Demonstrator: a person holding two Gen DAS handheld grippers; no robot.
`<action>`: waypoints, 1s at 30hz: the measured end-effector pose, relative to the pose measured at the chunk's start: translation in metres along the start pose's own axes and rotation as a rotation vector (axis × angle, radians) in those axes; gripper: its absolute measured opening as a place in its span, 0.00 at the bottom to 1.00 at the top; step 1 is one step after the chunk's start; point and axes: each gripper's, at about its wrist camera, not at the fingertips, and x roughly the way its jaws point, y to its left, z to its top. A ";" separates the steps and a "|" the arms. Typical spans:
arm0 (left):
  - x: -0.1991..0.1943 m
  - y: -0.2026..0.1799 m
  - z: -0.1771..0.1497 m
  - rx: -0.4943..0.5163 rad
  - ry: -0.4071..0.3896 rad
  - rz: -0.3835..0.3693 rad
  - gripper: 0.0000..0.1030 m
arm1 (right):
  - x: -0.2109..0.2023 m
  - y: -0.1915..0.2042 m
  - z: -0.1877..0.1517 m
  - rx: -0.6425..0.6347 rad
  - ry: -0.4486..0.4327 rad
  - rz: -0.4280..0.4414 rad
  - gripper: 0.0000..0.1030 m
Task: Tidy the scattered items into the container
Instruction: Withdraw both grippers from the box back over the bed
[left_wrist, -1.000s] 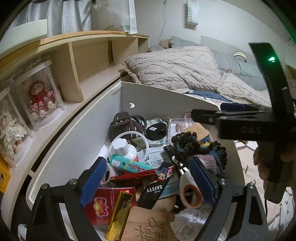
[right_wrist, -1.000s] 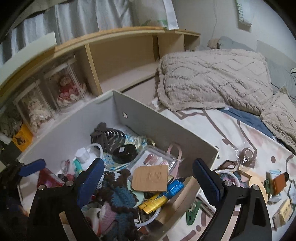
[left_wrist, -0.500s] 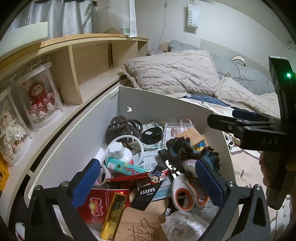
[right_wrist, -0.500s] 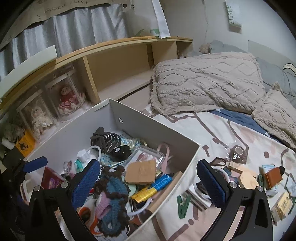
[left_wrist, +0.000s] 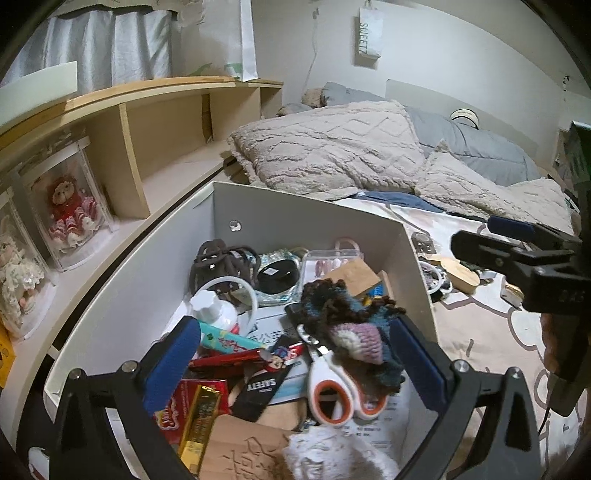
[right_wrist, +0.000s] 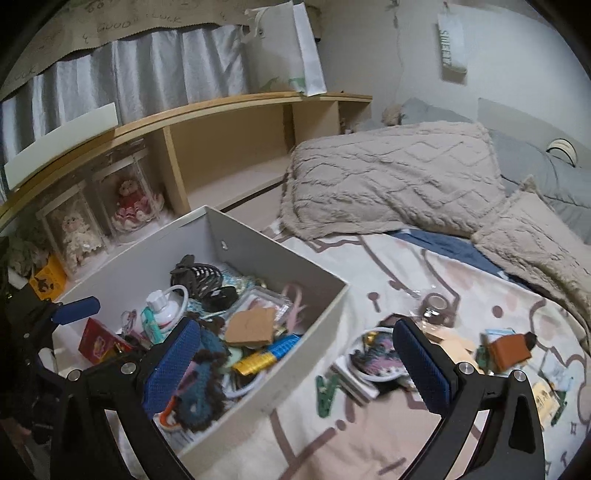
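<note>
My left gripper (left_wrist: 295, 354) hangs over the open white rectangular box (left_wrist: 317, 218), its jaws spread wide with nothing between them. From that wrist I look straight down into the box: orange-handled white scissors (left_wrist: 332, 387), a dark blue-and-brown crocheted piece (left_wrist: 354, 325), a red snack packet (left_wrist: 184, 402), a white round-capped bottle (left_wrist: 214, 310) and a brown claw hair clip (left_wrist: 214, 258) lie heaped together inside. My right gripper (right_wrist: 295, 362) sits over the box's right-hand wall, jaws likewise apart and holding nothing. Only the right wrist view shows the scatter outside the box, on the patterned cream bedspread (right_wrist: 388, 266) to its right: a green clothes peg (right_wrist: 325, 395) just beside the wall, a white-rimmed round mirror (right_wrist: 373, 360) near it, a brown leather pouch (right_wrist: 509, 349) and a small roll of brown tape (right_wrist: 437, 306) further off. The left view catches just a wooden oval piece (left_wrist: 458, 269) past the wall, and my right gripper's black body from the side. Beige knitted pillows (right_wrist: 388, 177) lie on the bed behind the box.
</note>
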 end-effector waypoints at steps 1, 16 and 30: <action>0.000 -0.002 0.000 -0.001 -0.002 -0.004 1.00 | -0.003 -0.003 -0.001 0.002 -0.002 -0.005 1.00; -0.008 -0.035 0.012 0.041 -0.057 -0.051 1.00 | -0.044 -0.057 -0.027 0.066 -0.018 -0.076 1.00; -0.007 -0.083 0.013 0.096 -0.054 -0.113 1.00 | -0.081 -0.119 -0.074 0.126 -0.031 -0.182 1.00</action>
